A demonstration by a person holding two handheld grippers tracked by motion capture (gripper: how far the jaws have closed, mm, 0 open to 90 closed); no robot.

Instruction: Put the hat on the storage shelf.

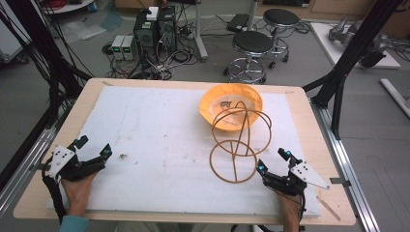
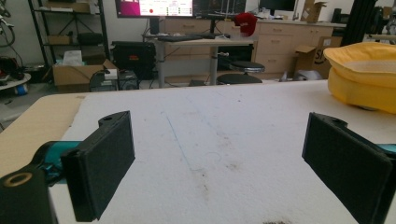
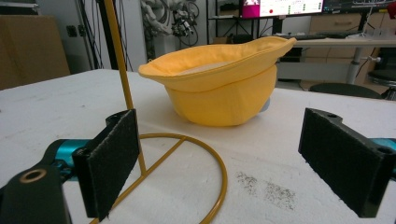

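Left claw (image 2: 217, 158) gapes over white mat (image 2: 224, 121); yellow hat (image 2: 362, 77) at right

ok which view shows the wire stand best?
High view: the whole wire stand shows, base ring and top loops. Right gripper view catches just its post and part of the base ring.

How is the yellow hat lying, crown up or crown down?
Crown down: the yellow hat rests on its crown, its open side and brim facing up.

We see a yellow hat (image 1: 231, 105), a gold wire stand (image 1: 239, 145), a white pad (image 1: 154, 135), and a tan table (image 1: 87, 92).
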